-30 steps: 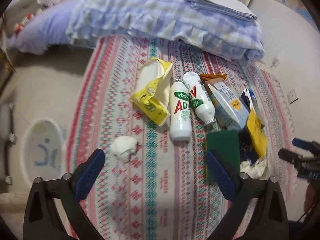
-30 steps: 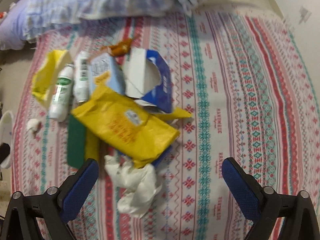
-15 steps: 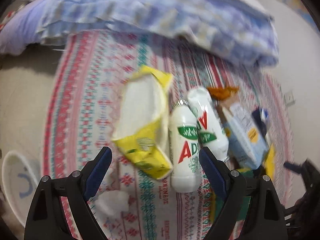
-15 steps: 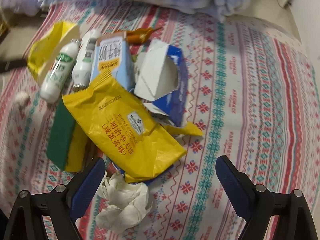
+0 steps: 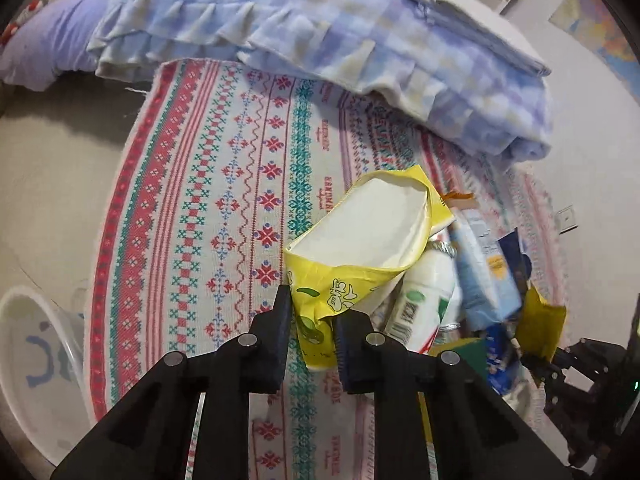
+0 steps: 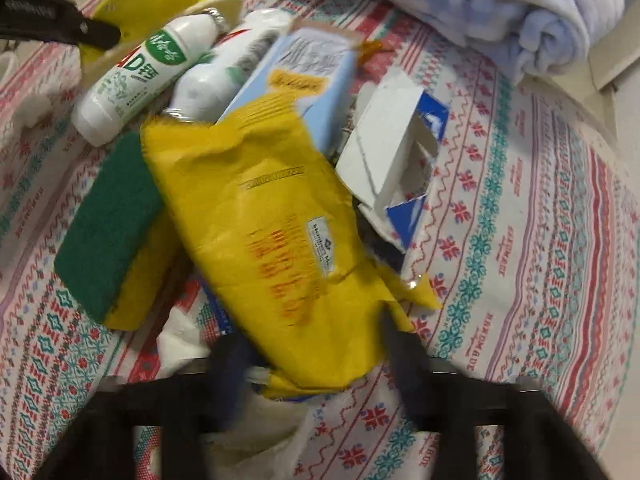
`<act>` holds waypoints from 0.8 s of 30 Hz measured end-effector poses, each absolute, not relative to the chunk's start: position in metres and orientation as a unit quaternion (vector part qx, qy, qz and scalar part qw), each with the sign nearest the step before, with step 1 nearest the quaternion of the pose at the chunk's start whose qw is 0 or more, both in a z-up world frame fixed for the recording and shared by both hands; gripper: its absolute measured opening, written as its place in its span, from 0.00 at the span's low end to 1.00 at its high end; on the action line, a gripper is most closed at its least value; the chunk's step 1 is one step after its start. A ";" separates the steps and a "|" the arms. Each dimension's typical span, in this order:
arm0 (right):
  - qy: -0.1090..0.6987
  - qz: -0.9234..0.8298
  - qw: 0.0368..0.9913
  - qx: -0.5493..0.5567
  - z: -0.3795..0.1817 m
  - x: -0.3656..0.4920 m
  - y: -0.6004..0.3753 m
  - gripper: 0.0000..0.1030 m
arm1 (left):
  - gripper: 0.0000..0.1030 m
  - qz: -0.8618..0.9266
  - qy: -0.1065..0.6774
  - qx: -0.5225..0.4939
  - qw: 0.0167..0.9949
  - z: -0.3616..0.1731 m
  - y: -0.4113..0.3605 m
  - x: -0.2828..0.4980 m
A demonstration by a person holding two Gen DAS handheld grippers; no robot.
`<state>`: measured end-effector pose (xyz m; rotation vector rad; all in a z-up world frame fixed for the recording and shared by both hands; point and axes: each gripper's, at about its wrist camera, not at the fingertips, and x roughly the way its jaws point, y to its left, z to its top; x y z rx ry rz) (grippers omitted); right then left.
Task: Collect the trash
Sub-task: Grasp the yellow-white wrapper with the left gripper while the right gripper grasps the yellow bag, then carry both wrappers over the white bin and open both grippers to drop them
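Observation:
A heap of trash lies on a patterned cloth (image 5: 224, 200). My left gripper (image 5: 314, 328) is shut on the near end of a yellow tissue wrapper (image 5: 344, 292), which gapes open and white inside. One of its fingers (image 6: 96, 34) shows at the top left of the right wrist view. My right gripper (image 6: 314, 352) is blurred; its jaws are closing with the near end of a yellow snack bag (image 6: 260, 220) between them, and the pads touch the bag's edges. Beside the bag lie two white bottles (image 6: 136, 76), a light blue carton (image 6: 304, 64), a green sponge (image 6: 112, 216) and a torn blue-and-white box (image 6: 392, 160).
A folded checked blanket (image 5: 320, 32) lies across the far edge of the cloth. A white bin (image 5: 32, 360) stands on the floor to the left. Crumpled white tissue (image 6: 180, 340) sits under the snack bag's near end. Bare cloth (image 6: 540, 240) stretches to the right of the heap.
Both grippers came down onto the heap and went from wide open to closed: the left now pinches the yellow wrapper, the right squeezes the snack bag. The right view has rolled.

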<state>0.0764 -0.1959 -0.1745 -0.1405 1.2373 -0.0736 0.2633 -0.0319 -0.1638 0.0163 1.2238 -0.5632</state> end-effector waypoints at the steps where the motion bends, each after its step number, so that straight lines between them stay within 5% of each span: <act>1: 0.576 -0.036 0.814 -0.061 -0.172 0.076 -0.198 0.20 | 0.20 -0.264 0.565 -0.001 0.781 -0.159 -0.030 0.261; 4: 0.569 -0.035 0.821 -0.040 -0.160 0.075 -0.206 0.12 | 0.20 -0.273 0.557 -0.021 0.784 -0.144 -0.018 0.259; 24: 0.488 0.009 0.871 0.062 -0.082 0.081 -0.167 0.11 | 0.20 -0.190 0.554 -0.149 0.797 -0.114 0.145 0.238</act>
